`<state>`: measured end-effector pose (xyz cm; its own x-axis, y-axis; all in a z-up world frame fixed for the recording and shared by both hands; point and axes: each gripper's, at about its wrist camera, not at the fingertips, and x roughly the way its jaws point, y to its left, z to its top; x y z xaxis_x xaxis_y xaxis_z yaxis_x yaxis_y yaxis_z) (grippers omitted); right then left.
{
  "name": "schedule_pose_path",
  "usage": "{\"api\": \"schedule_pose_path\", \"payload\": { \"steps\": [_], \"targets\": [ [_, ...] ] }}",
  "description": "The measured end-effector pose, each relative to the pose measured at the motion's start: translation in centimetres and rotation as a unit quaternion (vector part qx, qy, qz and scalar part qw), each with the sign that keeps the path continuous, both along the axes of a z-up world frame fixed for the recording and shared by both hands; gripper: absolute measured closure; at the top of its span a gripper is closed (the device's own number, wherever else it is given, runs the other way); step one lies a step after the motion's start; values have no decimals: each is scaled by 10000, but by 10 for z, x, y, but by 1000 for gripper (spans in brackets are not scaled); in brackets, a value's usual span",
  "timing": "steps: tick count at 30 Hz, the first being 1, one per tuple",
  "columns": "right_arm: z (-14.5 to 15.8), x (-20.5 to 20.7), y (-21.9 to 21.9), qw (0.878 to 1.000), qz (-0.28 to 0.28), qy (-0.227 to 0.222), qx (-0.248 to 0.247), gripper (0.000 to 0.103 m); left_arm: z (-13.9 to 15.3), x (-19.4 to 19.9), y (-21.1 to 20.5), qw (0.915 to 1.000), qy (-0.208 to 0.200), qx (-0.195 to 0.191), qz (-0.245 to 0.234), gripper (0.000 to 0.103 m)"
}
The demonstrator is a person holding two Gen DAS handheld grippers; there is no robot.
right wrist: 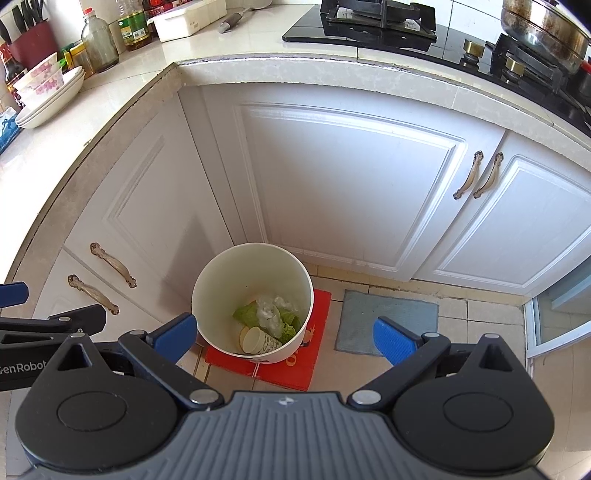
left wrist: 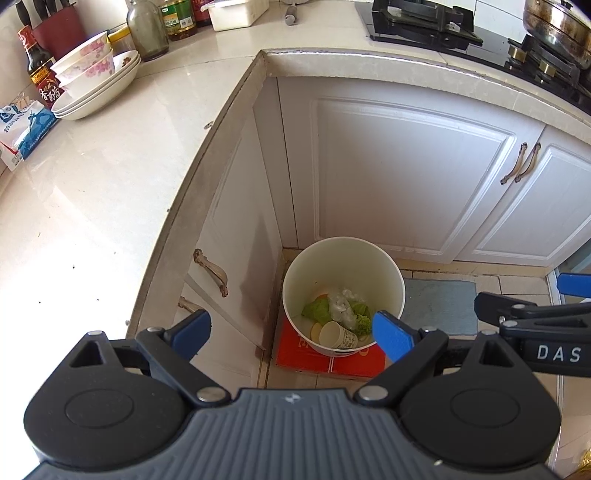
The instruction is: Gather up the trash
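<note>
A white round bin [left wrist: 384, 269] [right wrist: 221, 273] stands on the floor in the cabinet corner, on a red flat box [left wrist: 295, 350] [right wrist: 317, 354]. Inside lie green lettuce leaves [left wrist: 316, 309] [right wrist: 244, 314], crumpled clear plastic [left wrist: 341, 304] [right wrist: 271, 314] and a paper cup [left wrist: 338, 335] [right wrist: 260, 341] on its side. My left gripper [left wrist: 293, 330] hangs high above the bin, open, nothing between its blue pads. My right gripper [right wrist: 284, 338] hangs beside it, also open and empty. Each gripper's side shows at the edge of the other's view.
White cabinet doors with bronze handles [left wrist: 212, 271] [right wrist: 478, 175] close the corner. A grey mat [left wrist: 439, 304] [right wrist: 388, 321] lies on the tiled floor right of the bin. The counter holds stacked bowls [left wrist: 92, 81] [right wrist: 46, 92], bottles [left wrist: 147, 29], and a gas stove with a pot [left wrist: 557, 26] [right wrist: 543, 26].
</note>
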<state>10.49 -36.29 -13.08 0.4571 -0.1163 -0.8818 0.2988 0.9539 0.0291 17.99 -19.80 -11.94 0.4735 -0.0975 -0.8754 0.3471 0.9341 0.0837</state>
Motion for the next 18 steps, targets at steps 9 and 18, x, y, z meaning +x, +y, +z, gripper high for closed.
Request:
{"api": "schedule_pose_path", "payload": {
  "steps": [9,18],
  "targets": [
    [0,2,0,10000,-8,18,7,0,0,2,-1,10000,16,1,17,9],
    [-1,4,-1,10000,-20,30,28,0,-1,3,-3,10000,20,16,18,9]
  ]
}}
